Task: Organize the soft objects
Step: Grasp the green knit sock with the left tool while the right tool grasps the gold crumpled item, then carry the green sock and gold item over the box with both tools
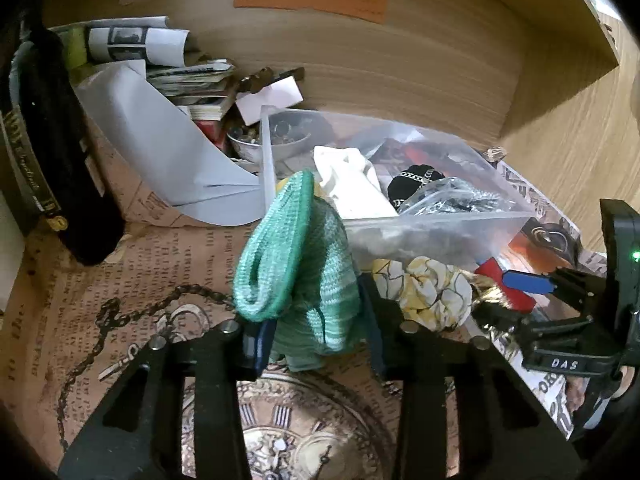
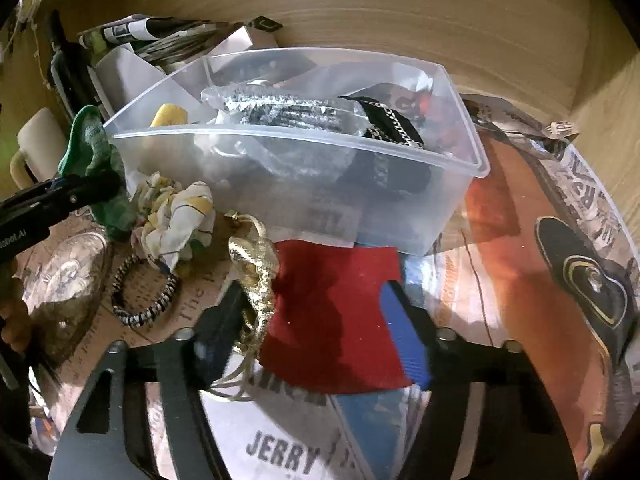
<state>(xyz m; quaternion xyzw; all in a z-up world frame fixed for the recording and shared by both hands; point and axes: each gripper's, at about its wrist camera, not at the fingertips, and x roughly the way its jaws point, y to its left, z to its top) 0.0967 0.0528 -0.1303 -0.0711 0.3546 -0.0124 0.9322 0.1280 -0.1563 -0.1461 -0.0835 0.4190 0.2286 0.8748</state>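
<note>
Green knit: we see a green knitted cloth (image 1: 296, 264) bunched up and clenched between the fingers of our left tongs (image 1: 316, 340), raised off the surface; from the right wrist view the same cloth (image 2: 94, 160) hangs at the left, just beside the near-left corner of the bin.
Left tongs: clamped on the green cloth, both pads pressed into its folds.
Right tongs: we hold our right tongs (image 2: 320, 328) spread wide, grasping nothing; a red cloth (image 2: 332, 316) lies flat on the surface between the fingers, and the blue pad of the right finger (image 2: 404, 332) overlaps its edge.
Clear plastic: a see-through bin (image 2: 304, 136) stands on the surface behind the red cloth; inside we make out a plastic bag with a dark glittery item (image 2: 280, 108), a black piece with a chain (image 2: 390, 124), something yellow (image 2: 170, 116) at its left end, and in the left wrist view a white cloth (image 1: 348, 176).
Floral scrunchie: a yellow-and-white scrunchie (image 2: 176, 212) lies just in front of the bin's near-left corner, near the green cloth.
Gold item: a shiny gold piece (image 2: 256, 272) lies touching the left edge of the red cloth, by the left finger of the right tongs.
Bracelet: a black-and-white beaded ring (image 2: 144, 292) lies flat on the surface, in front of the scrunchie.
Surface: covered in printed paper (image 1: 160, 264) with newsprint and a clock face.
Back left: a pile of papers and books (image 1: 188, 80) sits behind the bin against a wooden wall (image 1: 400, 60).
</note>
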